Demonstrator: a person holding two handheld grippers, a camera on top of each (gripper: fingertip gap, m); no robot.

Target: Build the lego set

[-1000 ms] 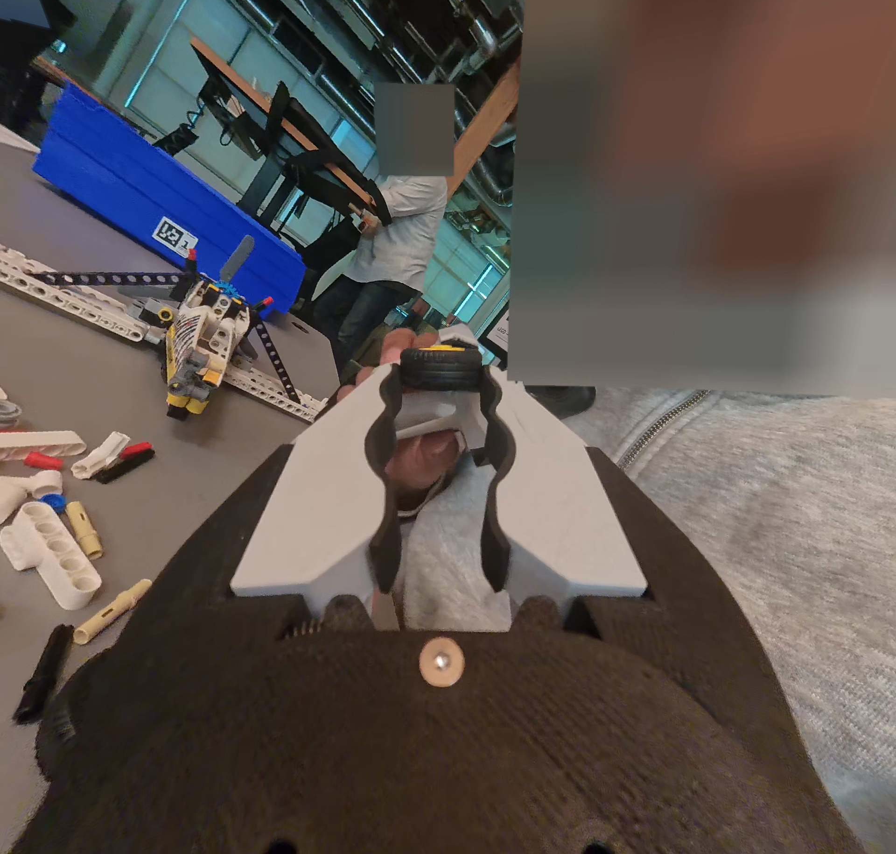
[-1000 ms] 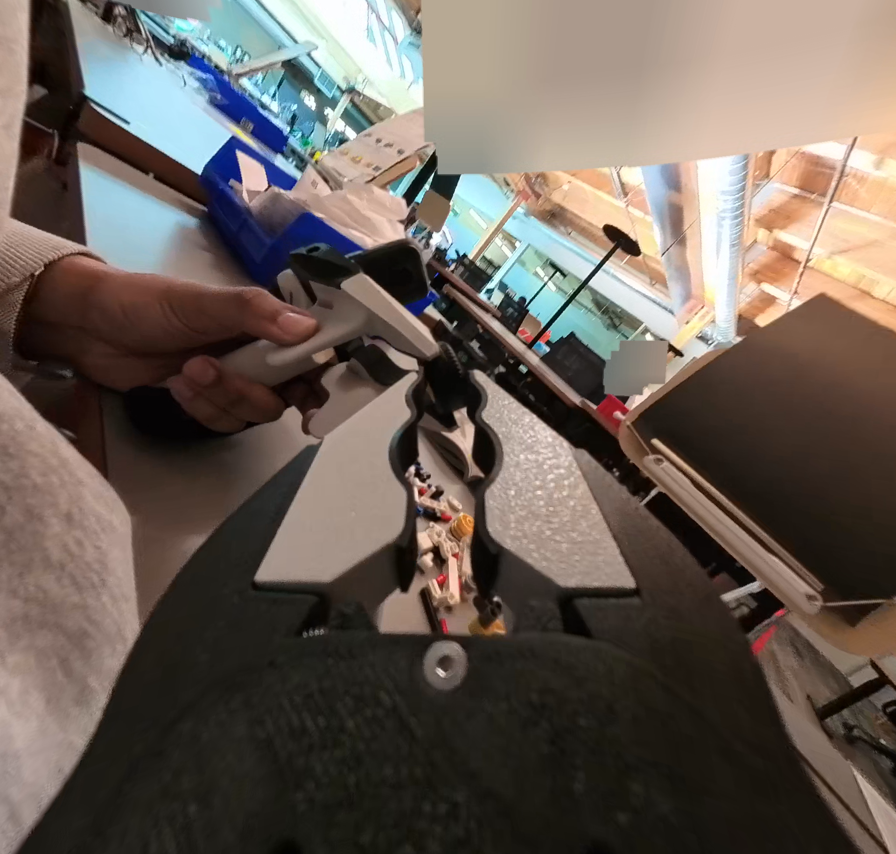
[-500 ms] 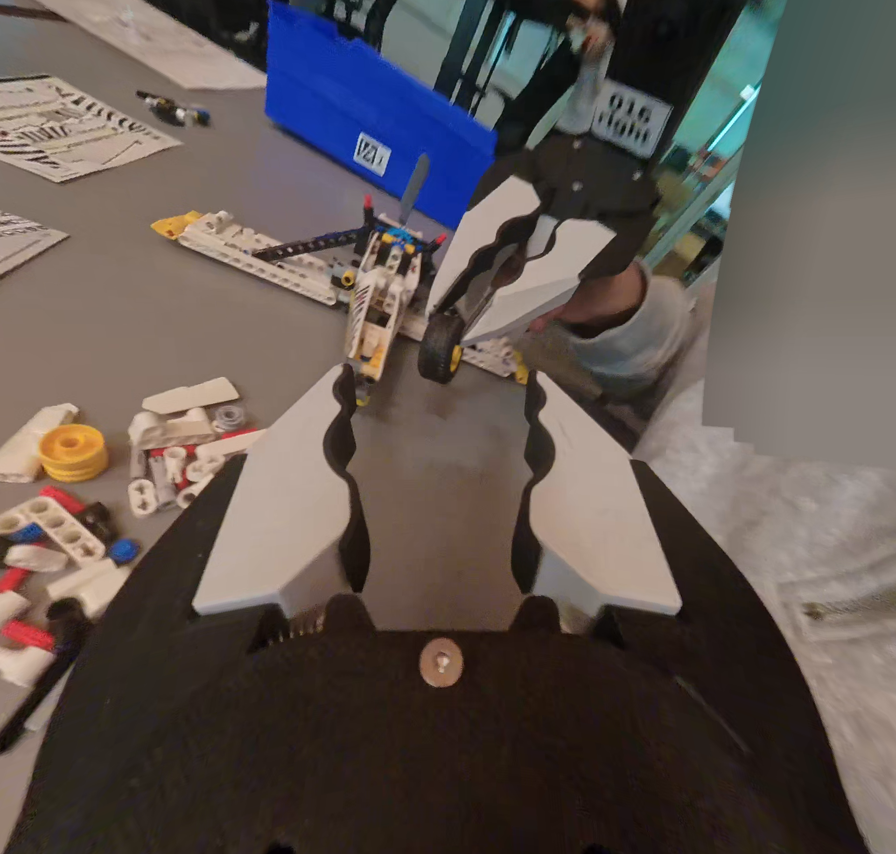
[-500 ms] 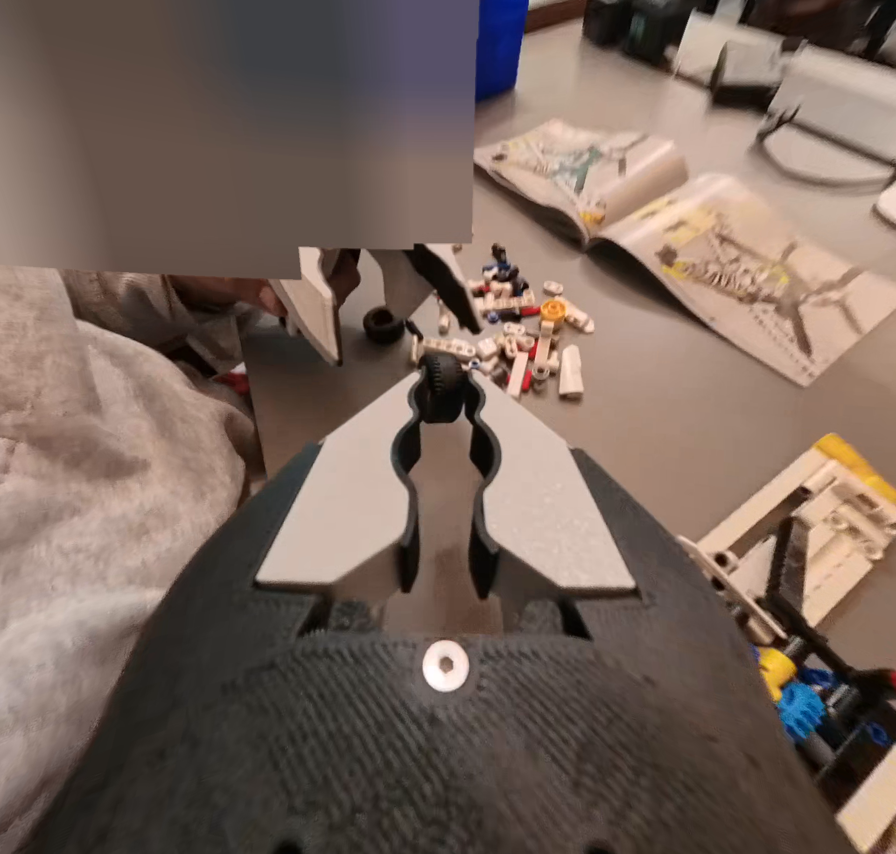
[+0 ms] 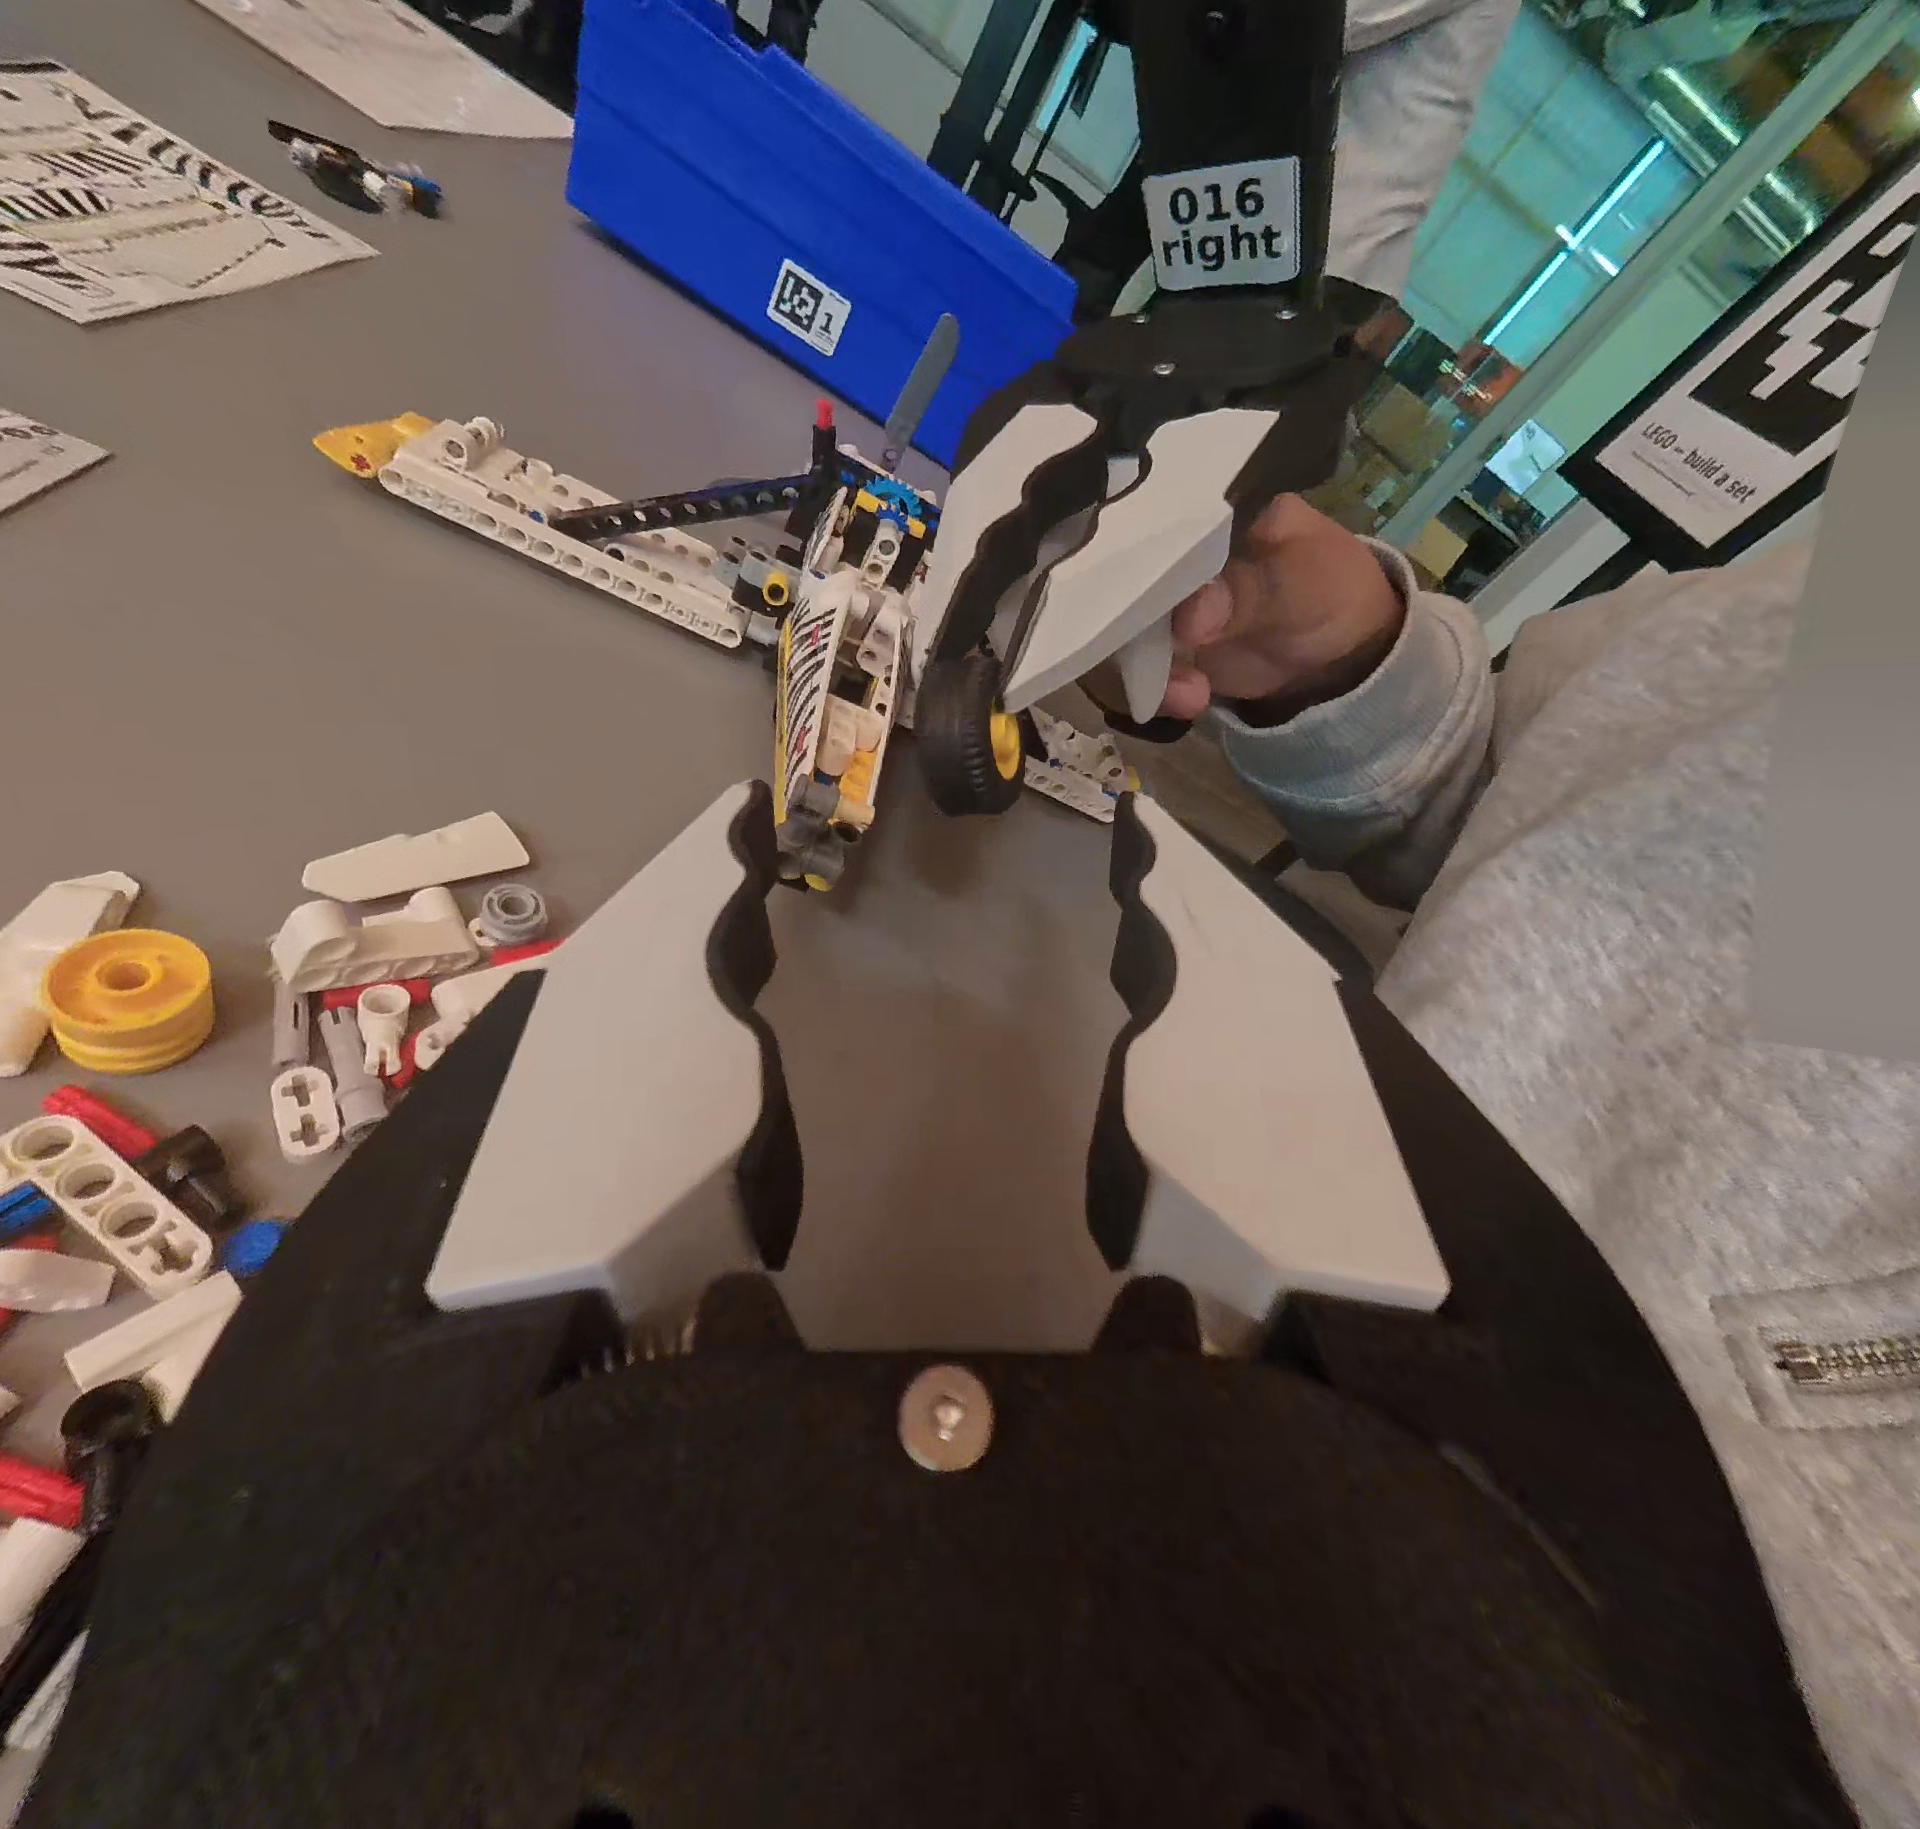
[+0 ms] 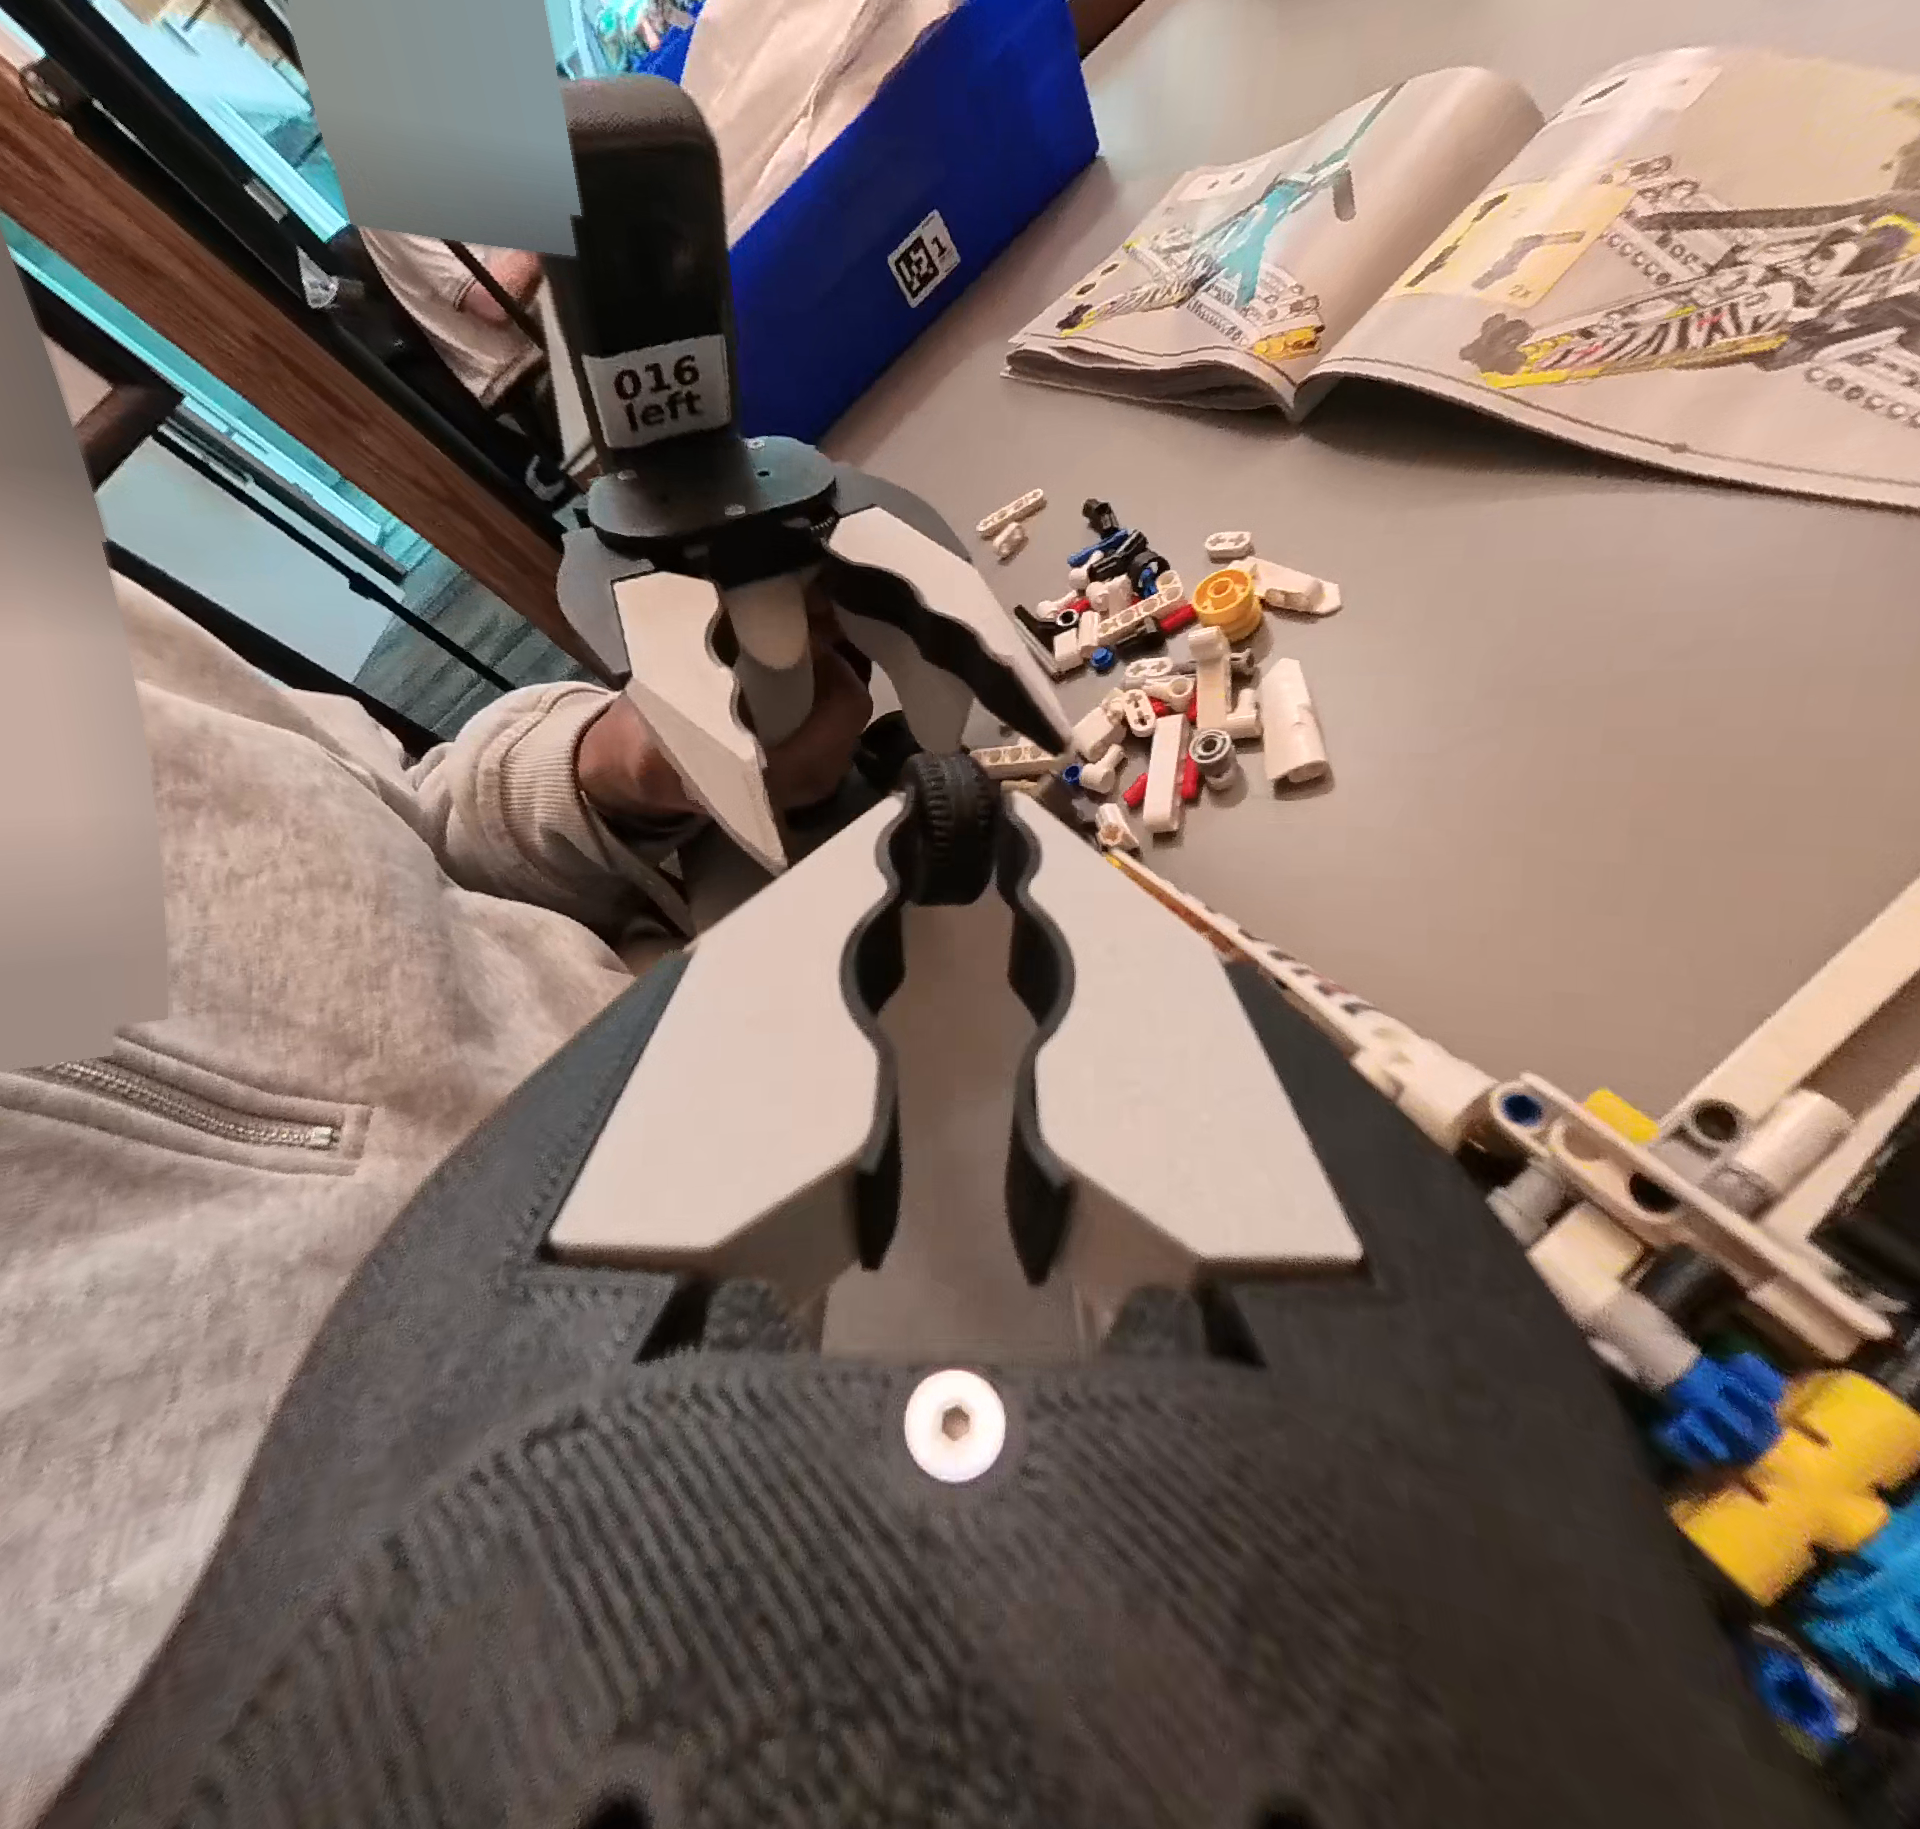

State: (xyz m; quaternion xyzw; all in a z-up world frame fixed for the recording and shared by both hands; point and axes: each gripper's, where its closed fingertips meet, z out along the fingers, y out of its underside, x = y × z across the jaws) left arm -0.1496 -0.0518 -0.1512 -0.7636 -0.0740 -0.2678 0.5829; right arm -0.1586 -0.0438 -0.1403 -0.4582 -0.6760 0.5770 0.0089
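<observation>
My right gripper (image 6: 948, 823) is shut on a black tyre with a yellow hub (image 6: 948, 829). The left wrist view shows that gripper (image 5: 977, 730) from outside, holding the wheel (image 5: 971, 745) low over the grey table, just right of the white, yellow and black striped lego model (image 5: 836, 683). My left gripper (image 5: 940, 834) is open and empty, its fingertips just short of the model's grey nose. In the right wrist view the left gripper (image 6: 904, 782) hangs open right behind the wheel. The model's white beams (image 6: 1621, 1156) run along that view's right edge.
Loose lego parts (image 5: 343, 990) with a yellow hub (image 5: 130, 995) lie left of my left gripper; the same pile (image 6: 1174, 678) lies beyond the right one. A blue bin (image 5: 769, 210) stands behind the model. An open instruction booklet (image 6: 1558, 293) lies far right. A grey-sleeved torso (image 5: 1621, 948) fills the near side. My left and right fingertips are right by each other.
A second ago both grippers were raised, the left one shut on the wheel. The left one let go and opened; the right holds the wheel. Both have come down to the table by the model.
</observation>
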